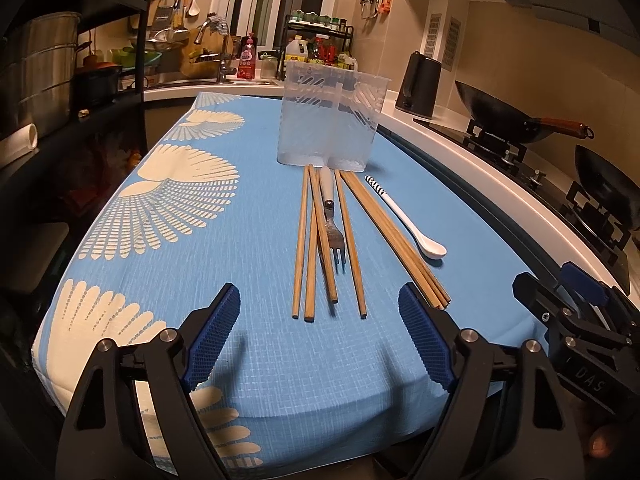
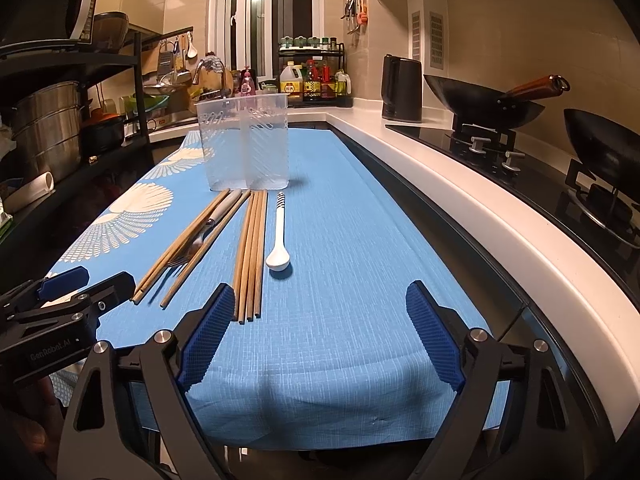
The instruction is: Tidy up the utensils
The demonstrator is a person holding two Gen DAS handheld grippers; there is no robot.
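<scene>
A clear plastic two-compartment utensil holder (image 1: 330, 120) (image 2: 246, 146) stands upright on the blue cloth. In front of it lie several wooden chopsticks (image 1: 310, 248) (image 2: 250, 256), a metal fork (image 1: 332, 224) (image 2: 200, 240) with a grey handle among them, and a white ceramic spoon (image 1: 404, 216) (image 2: 279, 240) at the right. My left gripper (image 1: 320, 340) is open and empty, just short of the chopstick tips. My right gripper (image 2: 320, 340) is open and empty, to the right of the left one; a chopstick bundle ends by its left finger (image 2: 212, 328).
The blue patterned cloth (image 1: 200, 240) (image 2: 360, 240) covers a narrow table. A white counter edge (image 2: 460, 200) runs along the right, with a stove, woks (image 2: 480, 96) and a black kettle (image 2: 402, 88). A dark shelf rack with pots (image 2: 44, 128) stands at the left.
</scene>
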